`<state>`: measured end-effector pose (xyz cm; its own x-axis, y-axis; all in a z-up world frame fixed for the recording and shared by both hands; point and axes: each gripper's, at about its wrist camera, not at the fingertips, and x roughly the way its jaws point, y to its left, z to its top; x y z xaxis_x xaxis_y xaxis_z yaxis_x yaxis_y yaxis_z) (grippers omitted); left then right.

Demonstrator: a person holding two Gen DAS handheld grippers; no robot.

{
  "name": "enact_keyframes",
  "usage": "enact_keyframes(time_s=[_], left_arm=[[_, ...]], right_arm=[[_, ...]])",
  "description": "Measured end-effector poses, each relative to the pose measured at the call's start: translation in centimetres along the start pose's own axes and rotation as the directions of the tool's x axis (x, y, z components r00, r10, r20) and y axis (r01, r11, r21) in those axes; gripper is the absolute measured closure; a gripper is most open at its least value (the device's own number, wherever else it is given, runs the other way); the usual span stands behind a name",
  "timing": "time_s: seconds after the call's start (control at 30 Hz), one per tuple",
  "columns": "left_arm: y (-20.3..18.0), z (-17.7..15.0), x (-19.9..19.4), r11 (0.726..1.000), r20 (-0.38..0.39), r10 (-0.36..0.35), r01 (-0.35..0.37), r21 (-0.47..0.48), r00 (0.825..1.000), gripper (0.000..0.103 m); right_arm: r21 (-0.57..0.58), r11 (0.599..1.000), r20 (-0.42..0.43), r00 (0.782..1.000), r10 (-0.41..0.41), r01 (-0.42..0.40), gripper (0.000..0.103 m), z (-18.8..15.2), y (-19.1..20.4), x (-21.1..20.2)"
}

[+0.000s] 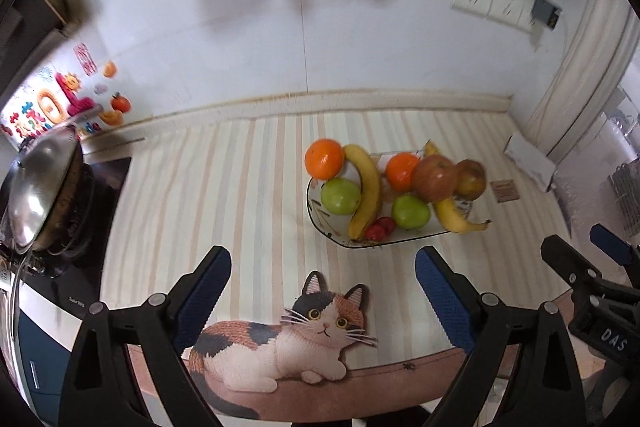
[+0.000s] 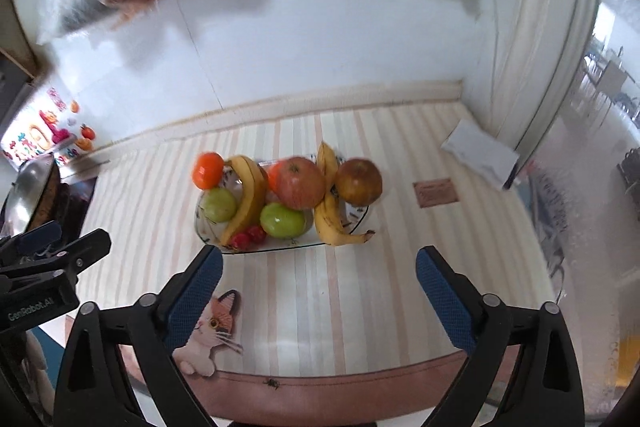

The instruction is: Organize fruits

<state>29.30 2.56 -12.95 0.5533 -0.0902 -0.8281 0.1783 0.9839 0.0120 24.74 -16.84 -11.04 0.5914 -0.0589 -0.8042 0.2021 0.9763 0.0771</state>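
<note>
Bench [image 1: 240,187] covered with a striped cloth in cream, peach and grey, set against a white wall. Directly on it: a clear glass plate [image 1: 320,219] piled with fruit, toward the right; a cat-shaped mat [image 1: 280,339] at the near edge, partly overhanging the brown border; a small brown square card [image 2: 435,192] right of the plate; a white folded packet [image 2: 480,153] in the far right corner. At the left end, a stove [image 1: 80,211] carrying a lidded pan [image 1: 36,187].

fruits [image 1: 384,187] on plate [image 1: 320,223] | cat mat [image 1: 280,339] before plate
</note>
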Motion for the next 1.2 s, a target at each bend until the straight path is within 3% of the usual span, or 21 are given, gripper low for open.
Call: enact_keyframes(time_s=[0.33,0.6,0.9,1.2], left_arm=[[-1.2,-4.1,-10.2,0.998,0.151,0.055,-0.047,-0.051,0.987,0.009],[-1.9,-8.3,-16.7,0.99,0.195,0.098,-0.076,-0.117,0.976,0.009],[-1.4,-10.9,-20.2,0.989,0.229,0.102,-0.073,-0.129,0.968,0.009],[0.2,-12.3,-21.9,0.992,0.251,0.089,-0.062,-0.113,0.964,0.009]], right_arm=[[-0.039,0.999,0.165,0.986,0.029,-0.023,0.002,-3.4,-0.9,-12.1],[-0.095,0.992,0.203,0.974,0.099,-0.081,0.002,-6.2,-1.7,-18.7],[-0.099,0.991,0.253,0.961,0.108,-0.085,0.001,-8.3,-1.2,-23.8],[-0.08,0.994,0.279,0.956,0.088,-0.069,0.001,-10.2,0.5,-26.1]])
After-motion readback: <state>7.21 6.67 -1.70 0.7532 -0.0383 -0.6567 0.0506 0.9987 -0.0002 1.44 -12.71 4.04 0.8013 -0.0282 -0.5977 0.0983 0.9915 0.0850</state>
